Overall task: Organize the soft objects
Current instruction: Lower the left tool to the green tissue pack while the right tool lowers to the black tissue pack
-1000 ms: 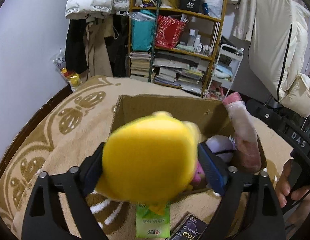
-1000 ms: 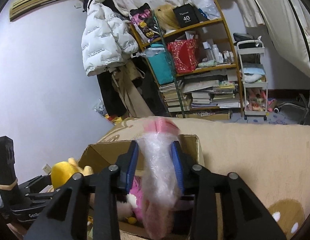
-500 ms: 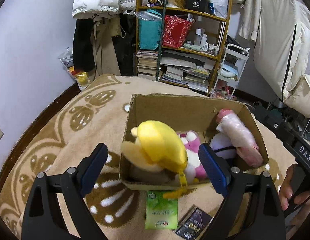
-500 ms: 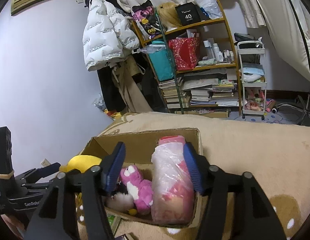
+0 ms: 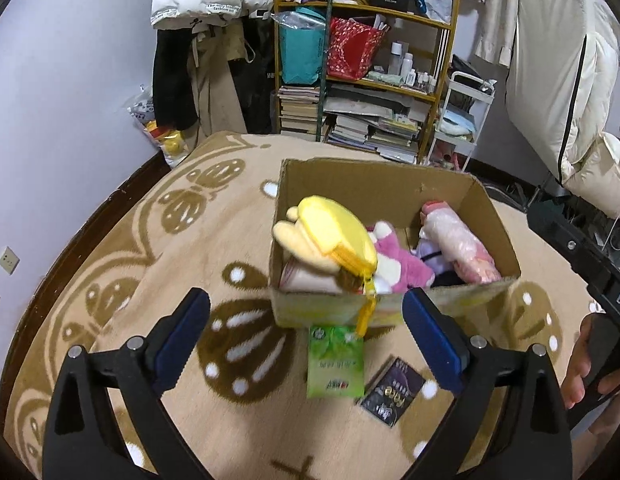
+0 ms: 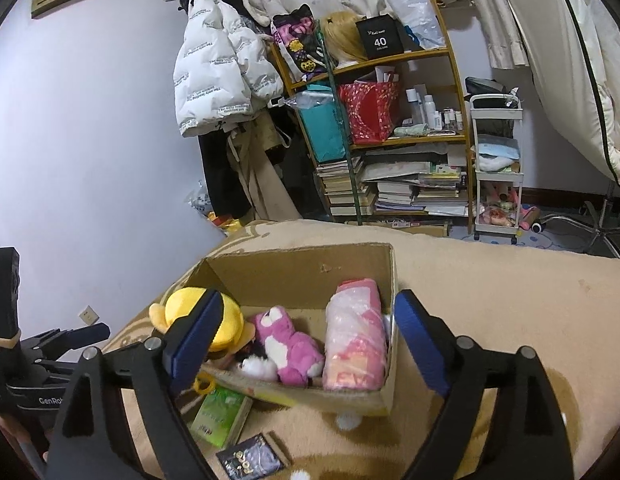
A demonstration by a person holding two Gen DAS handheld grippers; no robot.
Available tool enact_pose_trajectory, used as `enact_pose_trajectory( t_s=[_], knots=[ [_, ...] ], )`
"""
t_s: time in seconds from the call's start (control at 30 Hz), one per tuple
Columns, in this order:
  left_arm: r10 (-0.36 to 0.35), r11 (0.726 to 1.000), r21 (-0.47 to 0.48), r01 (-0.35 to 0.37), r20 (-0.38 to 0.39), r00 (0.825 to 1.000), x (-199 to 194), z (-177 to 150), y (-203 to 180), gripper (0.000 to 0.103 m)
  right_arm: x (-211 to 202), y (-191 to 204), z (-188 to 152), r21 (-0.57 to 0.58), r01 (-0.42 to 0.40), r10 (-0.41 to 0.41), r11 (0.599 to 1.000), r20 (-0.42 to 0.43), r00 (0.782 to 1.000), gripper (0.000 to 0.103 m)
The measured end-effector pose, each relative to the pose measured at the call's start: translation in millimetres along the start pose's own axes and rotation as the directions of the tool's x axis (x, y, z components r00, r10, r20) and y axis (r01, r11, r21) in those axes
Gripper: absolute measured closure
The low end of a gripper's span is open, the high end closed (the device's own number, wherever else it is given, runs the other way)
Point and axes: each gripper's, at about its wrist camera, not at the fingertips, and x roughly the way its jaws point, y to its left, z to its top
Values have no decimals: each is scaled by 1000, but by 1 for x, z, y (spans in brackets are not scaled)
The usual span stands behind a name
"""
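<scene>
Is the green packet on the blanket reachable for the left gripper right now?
Probably yes: the green packet lies uncovered before the cardboard box, and the left gripper hangs over it, jaws opening and empty.
</scene>
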Motion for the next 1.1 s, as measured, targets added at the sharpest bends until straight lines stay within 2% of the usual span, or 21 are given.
enact_pose_trajectory(
  t_s=[0.07, 0.23, 0.5, 0.87, 1.1],
  knots=[
    [7, 1000, -2, -7, -12, 1000, -4, -4, 1, 6, -6, 3, -2, -2, 5, -5, 1000, -5, 1000, 3],
    [29, 999, -14, -30, -43, 999, -12, -14, 6, 6, -16, 12, -8, -24, 15, -16, 1000, -21, 1000, 1],
    [13, 999, -42, -17, -97, 995, -14, -21, 15, 6, -20, 23, -21, -50, 19, -22, 999, -64, 998, 1],
    [-31, 995, -94, 13, -199, 979, 14, -24, 25, 6, -3, 27, -41, -92, 43, -58, 995, -160, 986, 0],
    [-43, 996, -84, 22, -259, 965, 35, -25, 22, 6, 12, 33, -55, -137, 36, -66, 990, -224, 972, 0]
  ],
)
